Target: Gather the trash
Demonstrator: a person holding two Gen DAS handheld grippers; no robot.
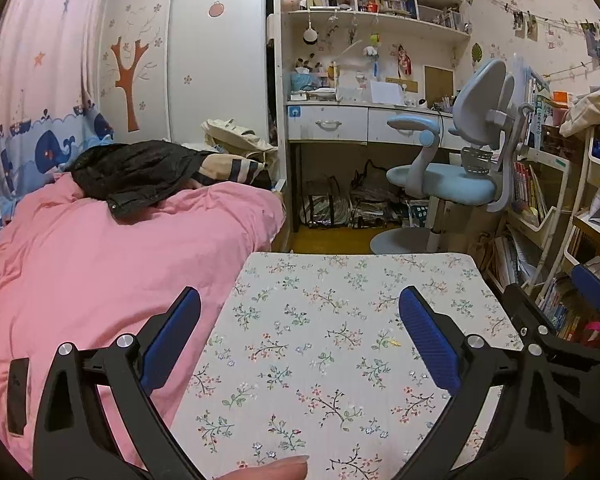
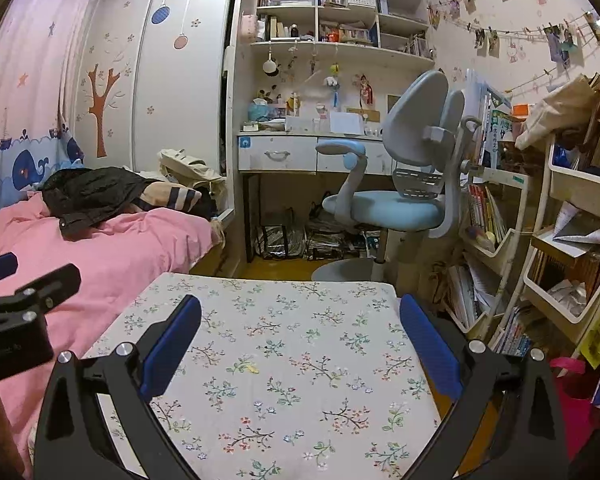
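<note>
Pink bedding (image 1: 80,264), floral white tablecloth (image 1: 340,340), blue-padded black left claw (image 1: 300,340).

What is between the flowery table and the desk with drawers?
Bare yellow floor and the blue chair, with its round base on that floor. Both wrist views show it.

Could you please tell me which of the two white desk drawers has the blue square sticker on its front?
The left white drawer, nearest the wardrobe; the right white drawer behind the blue chair's armrest shows none.
</note>
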